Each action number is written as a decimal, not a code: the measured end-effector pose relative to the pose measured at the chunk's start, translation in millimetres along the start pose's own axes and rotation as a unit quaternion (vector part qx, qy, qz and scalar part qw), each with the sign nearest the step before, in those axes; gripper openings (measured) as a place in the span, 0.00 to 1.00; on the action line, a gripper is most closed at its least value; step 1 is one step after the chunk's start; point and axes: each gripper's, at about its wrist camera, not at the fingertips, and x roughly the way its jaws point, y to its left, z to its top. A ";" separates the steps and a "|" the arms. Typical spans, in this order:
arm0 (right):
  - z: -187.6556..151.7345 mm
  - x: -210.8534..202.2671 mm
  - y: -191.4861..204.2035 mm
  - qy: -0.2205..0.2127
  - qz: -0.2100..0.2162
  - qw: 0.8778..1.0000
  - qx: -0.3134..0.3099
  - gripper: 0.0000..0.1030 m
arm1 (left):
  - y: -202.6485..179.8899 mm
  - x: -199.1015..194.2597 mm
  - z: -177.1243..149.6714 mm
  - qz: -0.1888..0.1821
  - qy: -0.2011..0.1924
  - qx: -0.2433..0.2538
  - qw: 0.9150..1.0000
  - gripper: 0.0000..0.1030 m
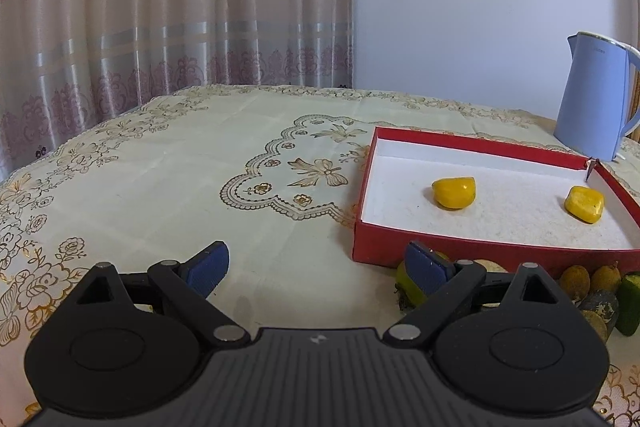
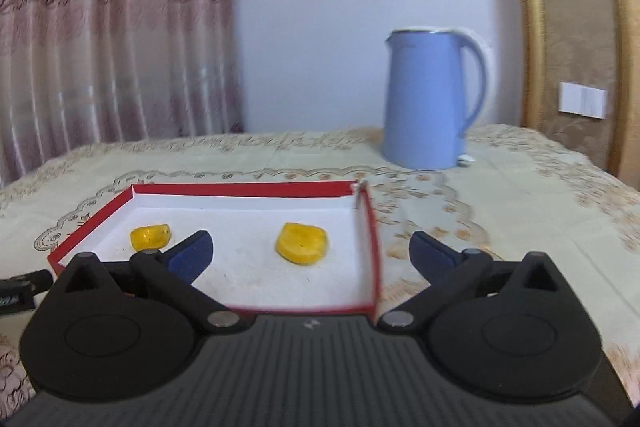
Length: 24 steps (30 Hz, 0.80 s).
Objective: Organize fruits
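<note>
- Yellow fruits, two: one (image 2: 302, 243) near the red tray's (image 2: 240, 188) right wall, the other (image 2: 151, 235) near its left.
- Right gripper (image 2: 310, 253) gapes wide, empty.
- Left gripper (image 1: 316, 269) spread, empty, above the tablecloth (image 1: 160, 187).

I count two yellow fruits in one red tray (image 1: 472, 249): one yellow fruit (image 1: 455, 192) toward its left side and the other yellow fruit (image 1: 584, 204) toward its right. Both show again from my right wrist, still two.

On the desk (image 1: 160, 187) in front of the tray lies a loose row of fruits. I make out two round brown ones (image 1: 574, 279) side by side, one green fruit (image 1: 629, 303) at the far right edge, and one yellow-green fruit (image 1: 408, 287) partly hidden behind my tongs; a few more darker ones sit there, too covered to count.

One blue kettle (image 2: 428, 103) stands at the back. One curtain (image 1: 160, 7) hangs behind the desk.
</note>
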 end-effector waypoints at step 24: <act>-25.6 29.0 -26.6 0.086 -0.001 0.993 0.086 1.00 | 12.6 3.7 17.0 -0.045 0.024 0.007 0.999 0.94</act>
